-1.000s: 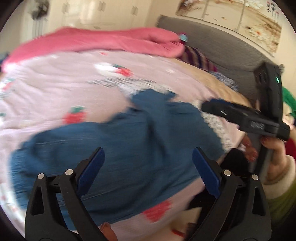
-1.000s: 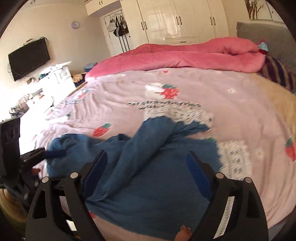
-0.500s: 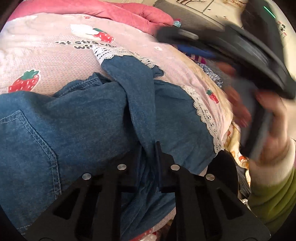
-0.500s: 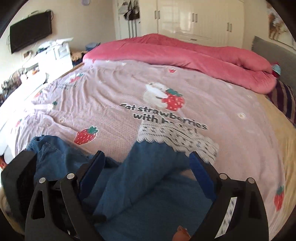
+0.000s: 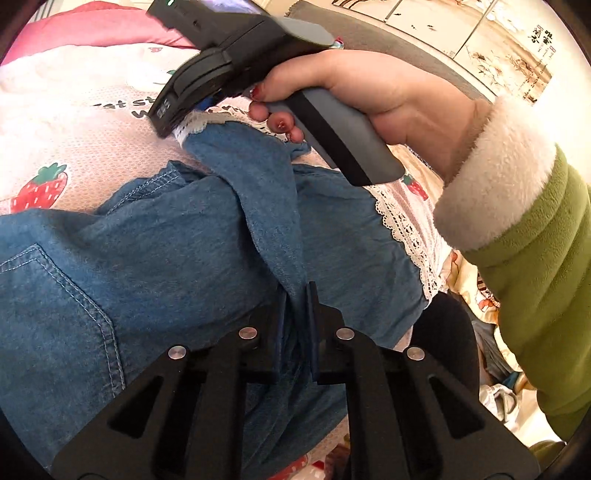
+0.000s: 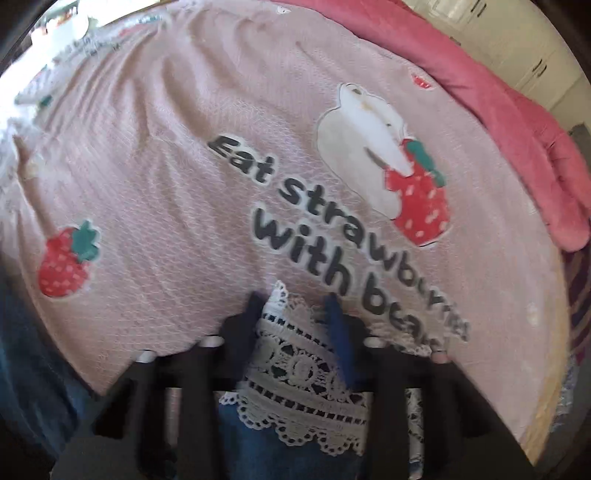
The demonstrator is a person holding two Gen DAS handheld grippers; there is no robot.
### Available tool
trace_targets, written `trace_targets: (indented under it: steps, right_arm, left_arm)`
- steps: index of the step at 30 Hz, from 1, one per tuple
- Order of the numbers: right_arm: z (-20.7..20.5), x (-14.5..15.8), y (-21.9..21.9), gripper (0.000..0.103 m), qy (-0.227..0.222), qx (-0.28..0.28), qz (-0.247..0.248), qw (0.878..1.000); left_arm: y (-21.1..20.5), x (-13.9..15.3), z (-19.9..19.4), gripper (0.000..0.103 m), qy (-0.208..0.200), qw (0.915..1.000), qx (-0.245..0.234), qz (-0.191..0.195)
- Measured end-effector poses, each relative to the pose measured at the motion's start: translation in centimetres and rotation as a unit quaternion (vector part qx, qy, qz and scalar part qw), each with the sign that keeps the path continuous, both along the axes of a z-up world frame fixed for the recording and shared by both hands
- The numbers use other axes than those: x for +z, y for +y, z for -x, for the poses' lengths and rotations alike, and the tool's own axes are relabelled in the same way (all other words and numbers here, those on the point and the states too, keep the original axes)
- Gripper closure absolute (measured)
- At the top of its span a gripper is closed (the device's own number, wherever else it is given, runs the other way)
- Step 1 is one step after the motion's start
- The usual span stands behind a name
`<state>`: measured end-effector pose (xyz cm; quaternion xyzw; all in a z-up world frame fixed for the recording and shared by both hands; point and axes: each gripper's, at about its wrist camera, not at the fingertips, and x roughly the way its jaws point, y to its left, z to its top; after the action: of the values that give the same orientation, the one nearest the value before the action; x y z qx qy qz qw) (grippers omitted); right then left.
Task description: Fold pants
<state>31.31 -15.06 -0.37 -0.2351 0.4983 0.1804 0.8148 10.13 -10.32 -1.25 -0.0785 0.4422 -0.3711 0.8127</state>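
Blue denim pants with white lace cuffs lie crumpled on a pink strawberry bedspread. My left gripper is shut on a raised fold of the denim near the bed's front edge. My right gripper is closing on the lace cuff of one leg; a gap still shows between its blue pads. In the left wrist view the right gripper's body and the hand holding it reach over the far leg end.
A rolled pink duvet lies across the far side of the bed. A grey headboard and white wardrobes stand behind. The bed's edge is at the lower right in the left wrist view.
My left gripper shut on the denim fold and stays there. My right gripper moved forward and down over the far leg end, and its jaws narrowed around the lace cuff.
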Motion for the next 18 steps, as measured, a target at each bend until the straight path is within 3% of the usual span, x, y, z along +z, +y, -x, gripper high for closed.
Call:
trace_targets:
  steps: [2,4,7,10,13,16,18]
  right_arm:
    - [1.1,2.1,-1.6,0.096,-0.026,-0.01,-0.04,0.999]
    - [2.7,5.1,-5.1,0.096,-0.048,-0.043,-0.11,0.992]
    - [6.7,8.8,-11.2,0.096,-0.082,-0.091,-0.201,0.972]
    - [11.1,10.6,-17.0,0.096,-0.11,-0.139,-0.25,0.952]
    - [15.1,9.5,-21.7,0.096,-0.103,-0.17,-0.281,0.939]
    - [18.2,5.9,-24.6,0.093,-0.071,-0.194,-0.275,0.939]
    - [19.9,4.0,-25.7,0.091,-0.049,-0.201,-0.28,0.937]
  left_arm:
    - [0.0,0.2,0.1,0.099,-0.005,1.0,0.001,-0.003]
    - [0.1,0.2,0.2,0.1,-0.012,0.9999,0.004,-0.005]
    - [0.3,0.5,0.4,0.1,-0.019,0.9998,0.004,-0.007]
    - [-0.3,0.6,1.0,0.1,-0.031,0.9993,-0.006,-0.017]
    - [-0.9,0.6,1.7,0.1,-0.045,0.9984,-0.022,-0.028]
    - [-1.5,0.8,2.7,0.1,-0.074,0.9951,-0.043,-0.049]
    - [-2.2,0.9,3.3,0.092,-0.09,0.9926,-0.056,-0.059]
